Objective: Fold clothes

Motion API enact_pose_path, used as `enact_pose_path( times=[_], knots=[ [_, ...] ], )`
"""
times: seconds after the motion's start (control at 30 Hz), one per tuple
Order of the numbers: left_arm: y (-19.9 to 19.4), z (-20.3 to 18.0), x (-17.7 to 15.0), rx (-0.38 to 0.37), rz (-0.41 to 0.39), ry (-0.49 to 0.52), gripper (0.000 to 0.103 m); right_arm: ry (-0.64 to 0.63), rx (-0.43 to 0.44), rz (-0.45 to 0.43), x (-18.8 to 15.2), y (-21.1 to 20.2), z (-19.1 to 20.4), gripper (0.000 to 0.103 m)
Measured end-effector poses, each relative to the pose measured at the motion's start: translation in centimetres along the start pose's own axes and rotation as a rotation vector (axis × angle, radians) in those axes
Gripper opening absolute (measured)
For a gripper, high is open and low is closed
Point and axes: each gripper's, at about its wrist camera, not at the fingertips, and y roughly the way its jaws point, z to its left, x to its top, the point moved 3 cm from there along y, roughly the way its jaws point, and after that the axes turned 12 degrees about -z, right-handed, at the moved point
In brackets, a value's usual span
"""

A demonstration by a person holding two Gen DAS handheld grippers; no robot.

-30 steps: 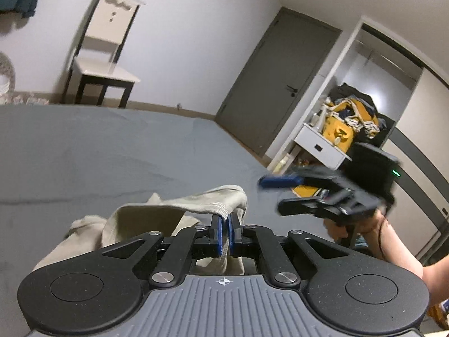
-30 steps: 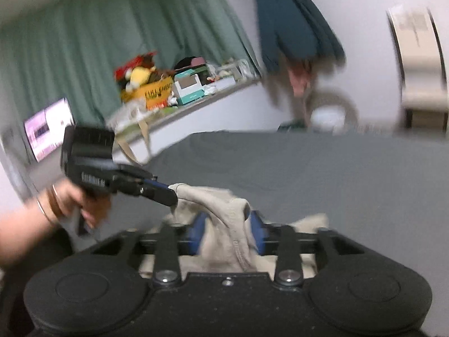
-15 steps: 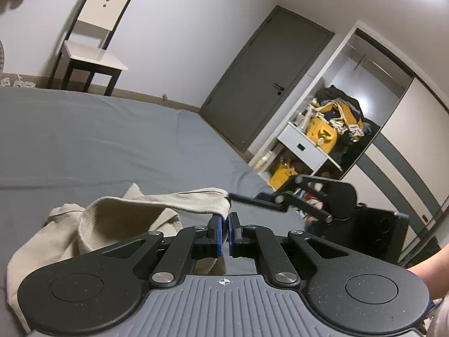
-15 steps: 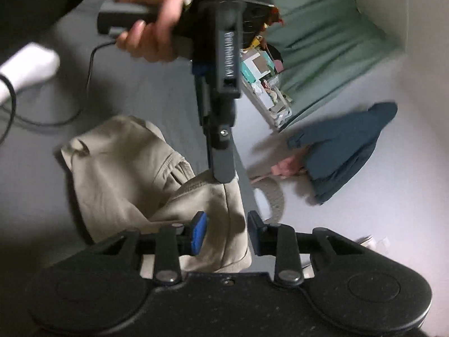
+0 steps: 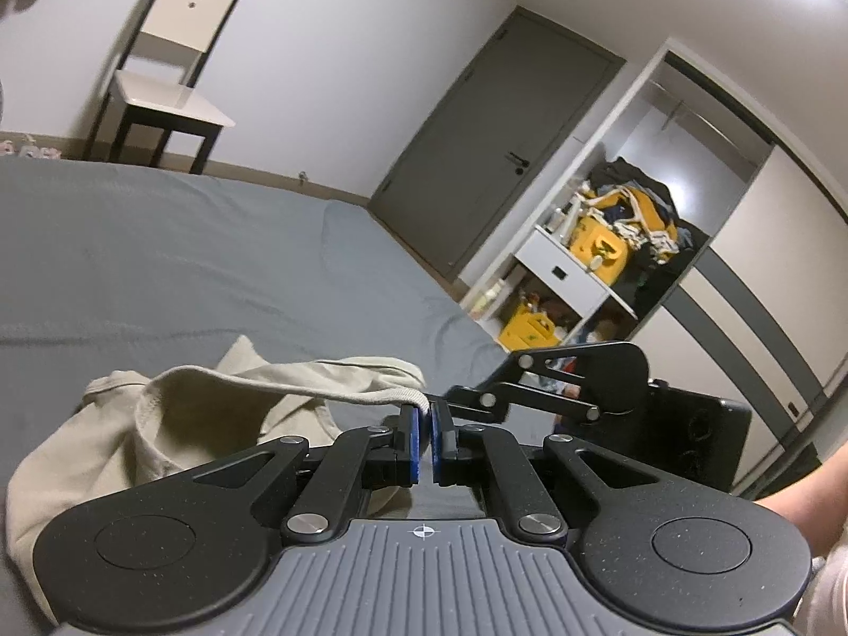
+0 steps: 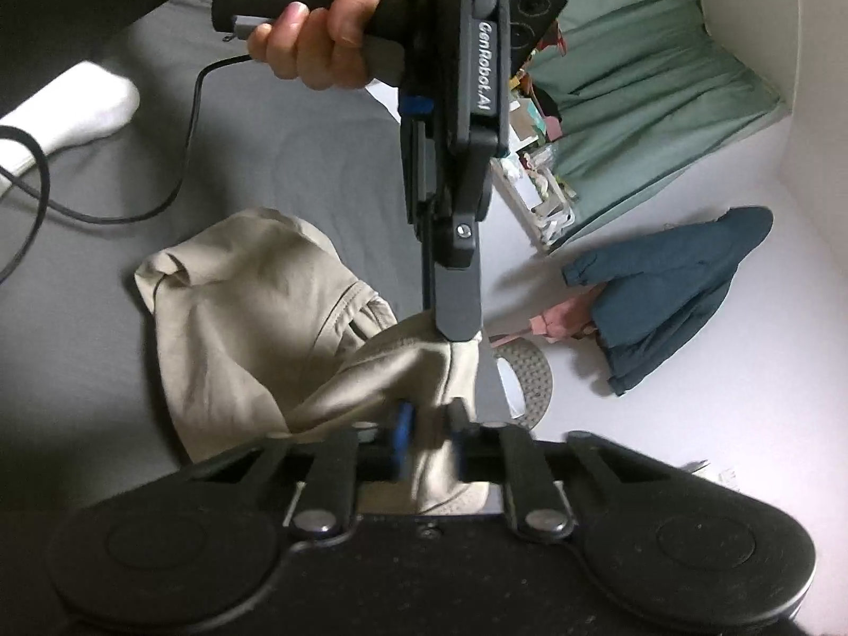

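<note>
With the beige garment (image 6: 254, 328) bunched on the grey bed (image 5: 159, 265), the left gripper (image 5: 422, 442) pinches its ribbed hem and the right gripper (image 6: 426, 437), jaws just closing, nips the same edge beside it, so pulling apart may slip the thin hold.

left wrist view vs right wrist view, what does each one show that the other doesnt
Only the left wrist view shows the chair, the grey door and the open closet. Only the right wrist view shows the green curtain, the blue jacket, the black cable and the hand holding the left gripper. Both show the beige garment on the grey bed, pinched by both grippers; the right gripper has just been closing on it.
</note>
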Motion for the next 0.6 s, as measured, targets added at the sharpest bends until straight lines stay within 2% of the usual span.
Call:
enact_pose_path(
  times=[0.07, 0.13, 0.2, 0.27, 0.3, 0.33, 0.4, 0.47, 0.6],
  knots=[
    [-0.1, 0.1, 0.0, 0.007, 0.008, 0.008, 0.004, 0.014, 0.003, 0.007, -0.1, 0.0, -0.2, 0.006],
    [-0.3, -0.4, 0.0, 0.039, 0.008, 0.059, 0.005, 0.016, -0.007, 0.016, -0.4, 0.1, -0.4, 0.005],
    [-0.3, -1.3, -0.1, 0.113, 0.005, 0.172, 0.005, 0.019, -0.019, 0.031, -0.6, 0.4, -0.6, 0.005],
    [-0.4, -3.1, -0.4, 0.160, -0.003, 0.315, 0.016, 0.029, -0.025, 0.052, -1.0, 0.7, -0.6, 0.005],
    [-0.5, -4.0, -0.5, 0.178, -0.003, 0.393, 0.034, 0.032, -0.030, 0.059, -1.1, 0.9, -0.6, 0.005],
    [-0.5, -5.0, -0.7, 0.180, -0.007, 0.452, 0.057, 0.037, -0.031, 0.068, -1.3, 1.1, -0.7, 0.005],
    [-0.5, -7.3, -1.6, 0.189, -0.037, 0.611, 0.079, 0.038, -0.040, 0.076, -1.3, 1.3, -0.7, 0.005],
    [-0.1, -9.4, -2.3, 0.211, -0.059, 0.768, 0.079, 0.039, -0.042, 0.076, -1.1, 1.2, -0.7, 0.005],
    [1.9, -11.6, -4.1, 0.342, -0.012, 1.067, 0.079, 0.031, -0.041, 0.062, -0.6, 0.7, -0.5, 0.005]
  ],
)
